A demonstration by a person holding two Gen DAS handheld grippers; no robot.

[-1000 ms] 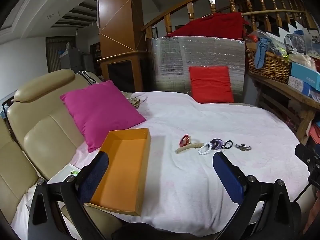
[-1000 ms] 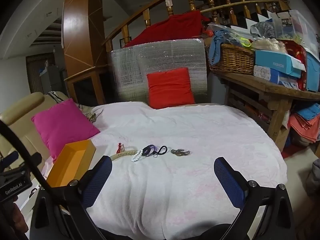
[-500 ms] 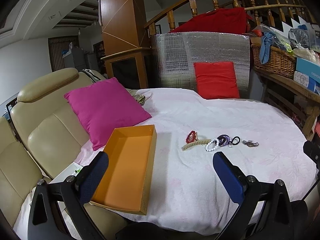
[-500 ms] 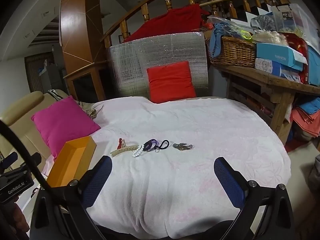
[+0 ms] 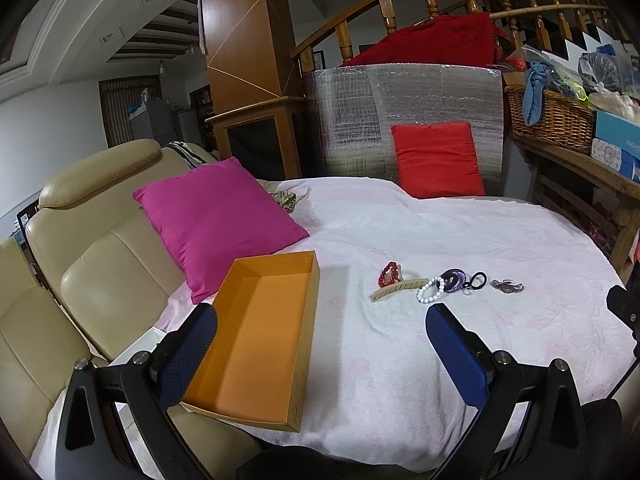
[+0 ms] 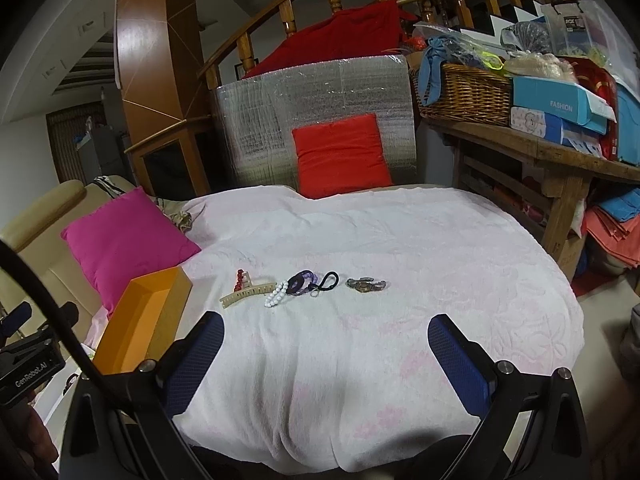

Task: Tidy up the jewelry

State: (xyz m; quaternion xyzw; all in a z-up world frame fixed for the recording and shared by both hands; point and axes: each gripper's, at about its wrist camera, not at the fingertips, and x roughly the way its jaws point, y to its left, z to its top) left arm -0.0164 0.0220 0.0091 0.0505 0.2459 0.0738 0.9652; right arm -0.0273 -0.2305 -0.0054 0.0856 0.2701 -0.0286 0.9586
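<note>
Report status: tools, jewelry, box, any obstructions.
Left tool and right tool open, empty, short of the items. Jewelry row loose on the white blanket; orange box holds nothing. Path unobstructed.

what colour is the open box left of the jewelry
Orange, inside and out; the open box shows best in the left wrist view.
</note>
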